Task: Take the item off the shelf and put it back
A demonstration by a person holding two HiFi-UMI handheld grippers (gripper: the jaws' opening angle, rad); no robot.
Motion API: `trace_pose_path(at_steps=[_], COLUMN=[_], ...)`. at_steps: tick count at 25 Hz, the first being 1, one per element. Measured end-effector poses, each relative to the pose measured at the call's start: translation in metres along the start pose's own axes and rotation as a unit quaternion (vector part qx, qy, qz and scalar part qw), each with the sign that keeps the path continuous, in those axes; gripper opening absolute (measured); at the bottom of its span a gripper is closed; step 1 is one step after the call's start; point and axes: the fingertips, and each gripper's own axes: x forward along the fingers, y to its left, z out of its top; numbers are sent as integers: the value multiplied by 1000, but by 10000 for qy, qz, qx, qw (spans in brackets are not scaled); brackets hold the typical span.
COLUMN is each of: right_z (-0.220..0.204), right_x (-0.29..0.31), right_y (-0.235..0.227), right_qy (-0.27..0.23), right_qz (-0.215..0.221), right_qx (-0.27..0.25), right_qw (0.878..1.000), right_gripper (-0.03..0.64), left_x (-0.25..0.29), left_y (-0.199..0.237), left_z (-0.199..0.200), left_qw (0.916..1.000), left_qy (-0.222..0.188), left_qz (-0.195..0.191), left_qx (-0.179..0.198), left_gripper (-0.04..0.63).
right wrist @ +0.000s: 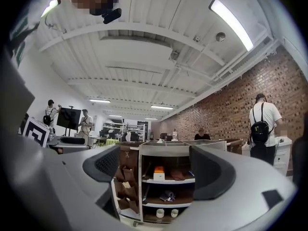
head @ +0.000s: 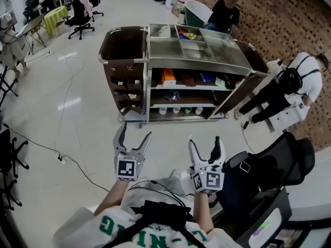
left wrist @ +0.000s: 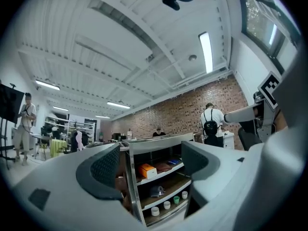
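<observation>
Across the pale floor from the person stands a steel-topped cart (head: 217, 57) with three open shelves facing the grippers. On its top shelf, towards the left end, sits an orange box (head: 168, 77). A dark bundle of cloth (head: 174, 95) lies on the middle shelf, and a row of small cups (head: 178, 110) lines the bottom one. A brown bag (head: 124, 48) hangs at the cart's left end.

The left gripper (head: 135, 133) is held level and aimed at the cart, its jaws spread wide with nothing between them. The right gripper (head: 205, 143) is beside it, also level, its jaws likewise well apart and empty. Both are well short of the cart, with bare floor between their tips and the lowest shelf.

Seen along the right gripper's jaws, the orange box falls in the gap between them, far ahead and roughly centred. Along the left gripper's jaws it also shows in the gap, nearer the left jaw. Neither gripper touches the box or the shelf.

Beyond the cart a person (head: 223, 14) sits, and another person (head: 297, 79) stands bent over at its right.
</observation>
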Motion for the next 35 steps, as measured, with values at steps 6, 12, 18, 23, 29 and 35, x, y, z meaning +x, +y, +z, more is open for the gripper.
trace_pose_path(at_steps=[6, 12, 18, 23, 29, 35], right_z=[-5, 2, 2, -18, -29, -39], right_x=[21, 55, 82, 95, 107, 119], right_y=[-42, -115, -180, -218, -222, -231], right_qy=[-28, -194, -204, -50, 47, 39], right_qz=[137, 275, 475, 586, 931, 784], right_qx=[77, 106, 116, 362, 467, 714], right_qw=[9999, 9994, 9986, 9976, 9945, 9944], right_gripper=[462, 462, 462, 462, 460, 460], left_x=[40, 93, 142, 161, 172, 188], left_y=[-25, -62, -95, -124, -134, -134], left_z=[1, 2, 1, -6, -7, -2], left_qw=[9999, 9995, 9986, 9978, 9964, 9970], left_qy=[20, -10, -14, 155, 266, 242], left_qz=[110, 183, 465, 563, 769, 639], left_qx=[30, 261, 245, 320, 231, 364], left_gripper=[376, 376, 376, 376, 376, 376])
